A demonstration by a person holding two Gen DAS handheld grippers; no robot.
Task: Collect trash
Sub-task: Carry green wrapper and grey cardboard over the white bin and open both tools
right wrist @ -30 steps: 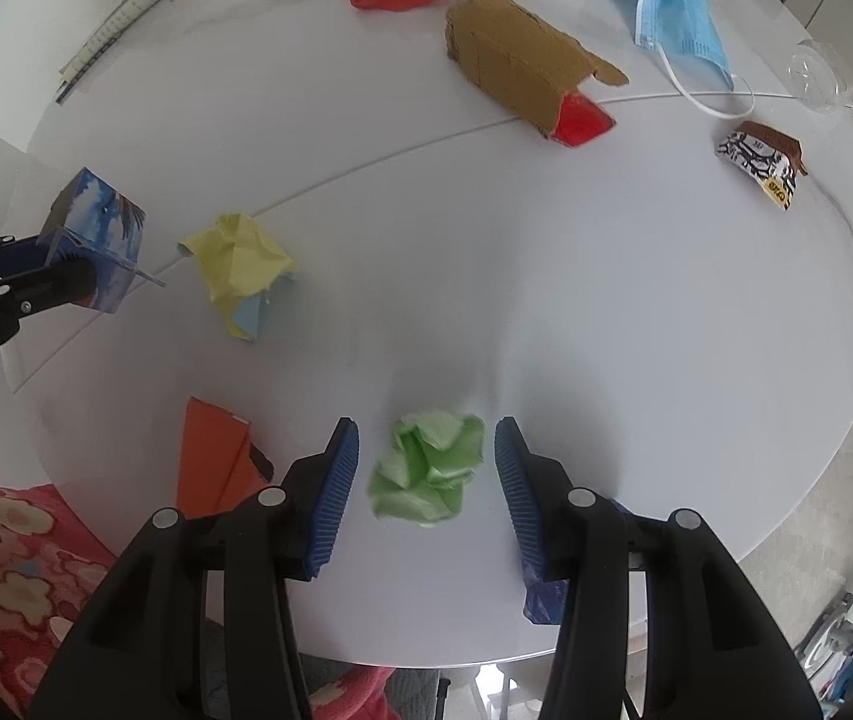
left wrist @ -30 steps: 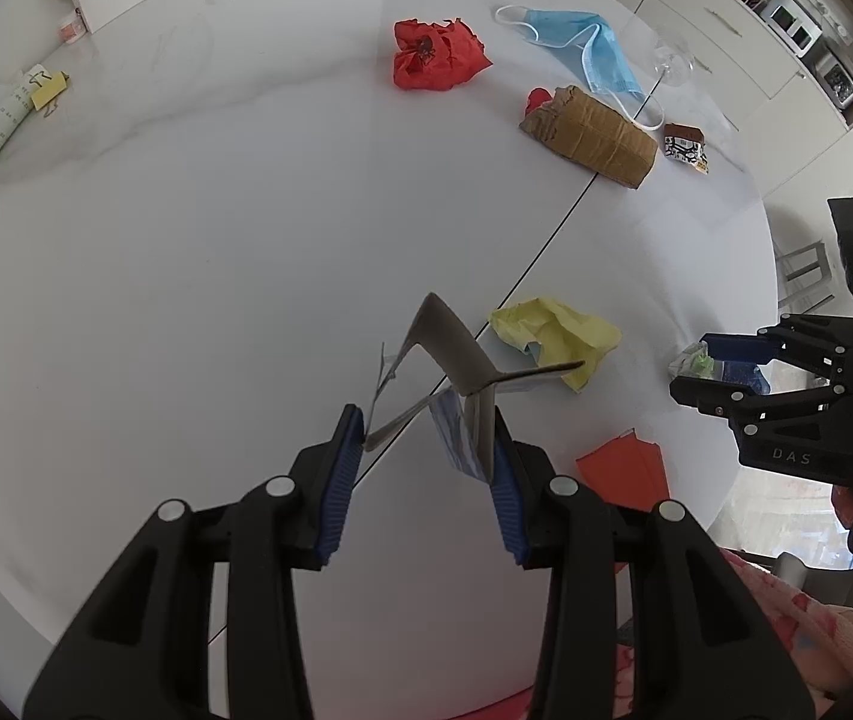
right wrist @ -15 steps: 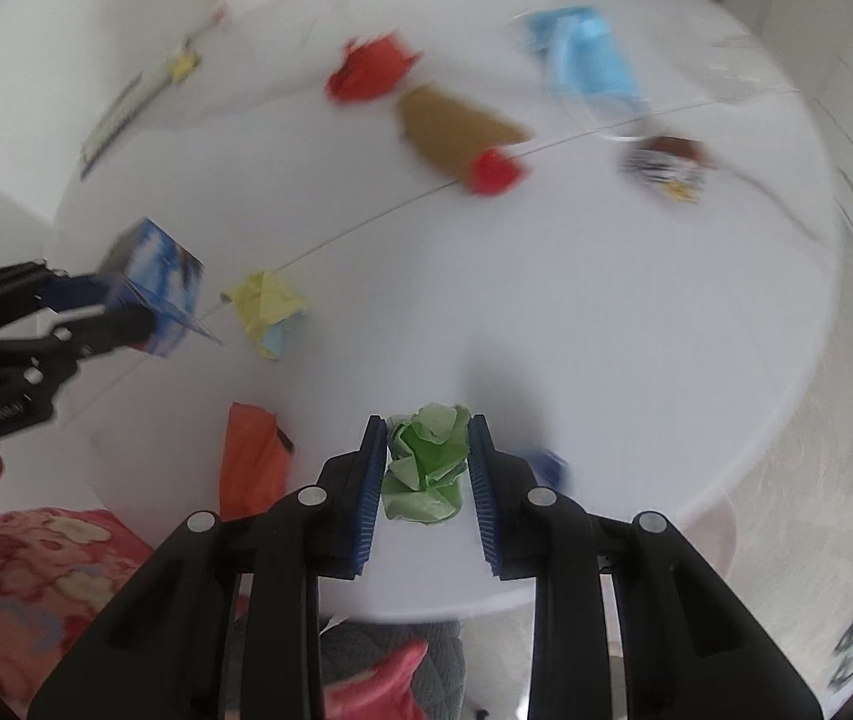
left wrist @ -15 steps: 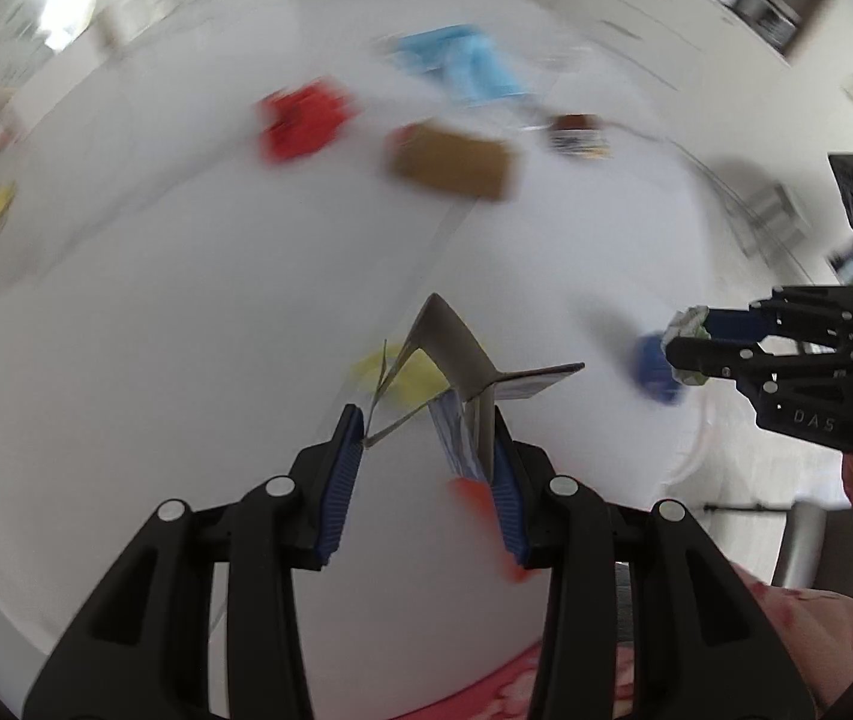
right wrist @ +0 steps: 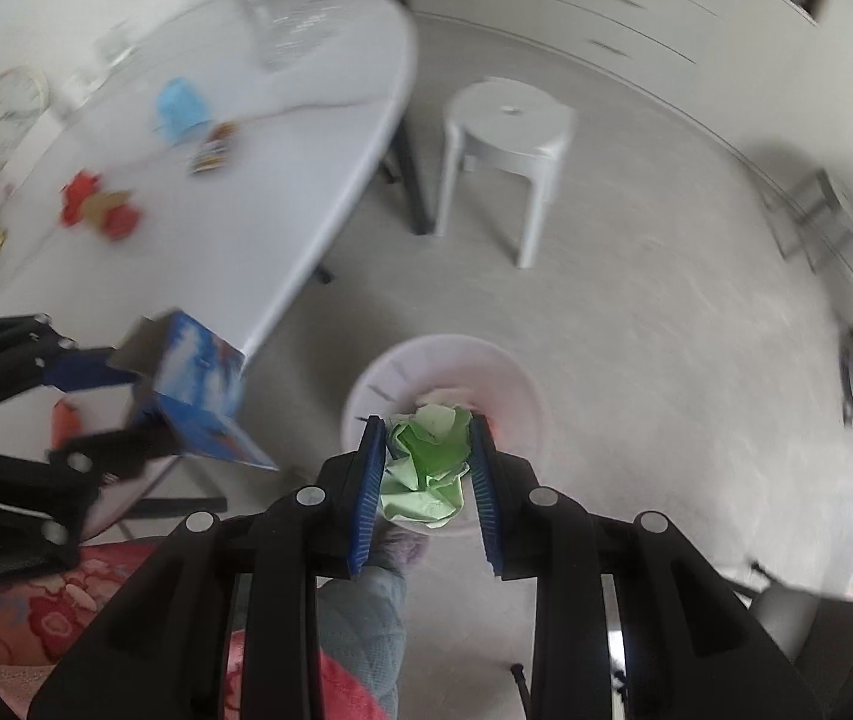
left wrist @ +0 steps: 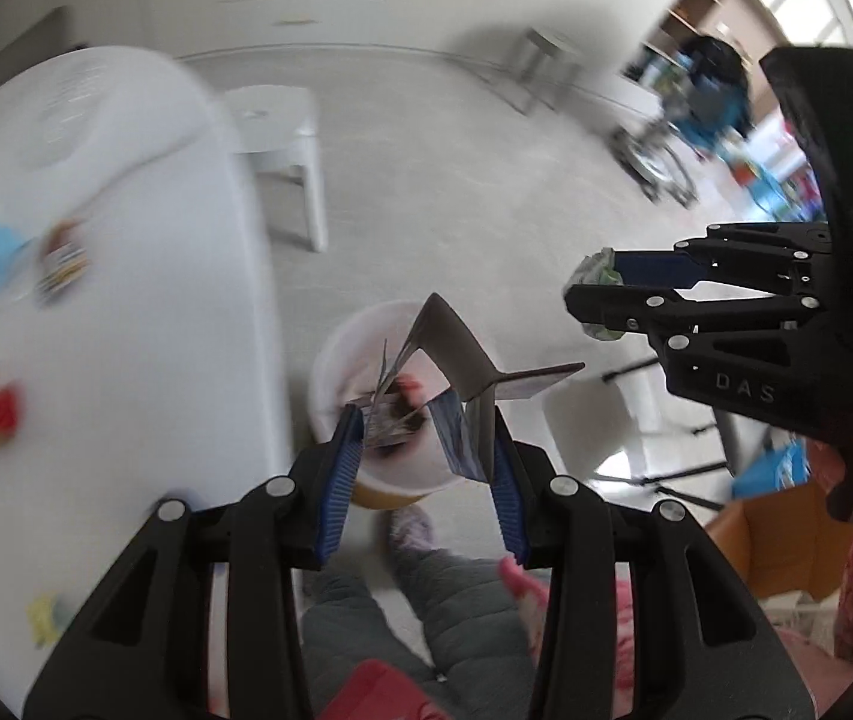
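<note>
My left gripper [left wrist: 423, 450] is shut on a crushed blue carton [left wrist: 456, 372] and holds it above a white trash bin [left wrist: 330, 360] on the floor. The carton also shows in the right wrist view [right wrist: 195, 390]. My right gripper [right wrist: 426, 462] is shut on a crumpled green paper ball [right wrist: 426, 462], right over the same bin [right wrist: 504, 384]. In the left wrist view the right gripper [left wrist: 594, 294] sits at the right with the green ball [left wrist: 597, 267] at its tips.
The white table [right wrist: 234, 222] is to the left, with a blue mask [right wrist: 180, 105], a snack wrapper [right wrist: 210, 150], red paper [right wrist: 78, 192] and a brown box [right wrist: 108, 207] on it. A white stool [right wrist: 504, 138] stands beyond the bin.
Both grippers swung off the table to the right and now hang over the bin on the floor. The right gripper closed on the green ball a second ago and still holds it.
</note>
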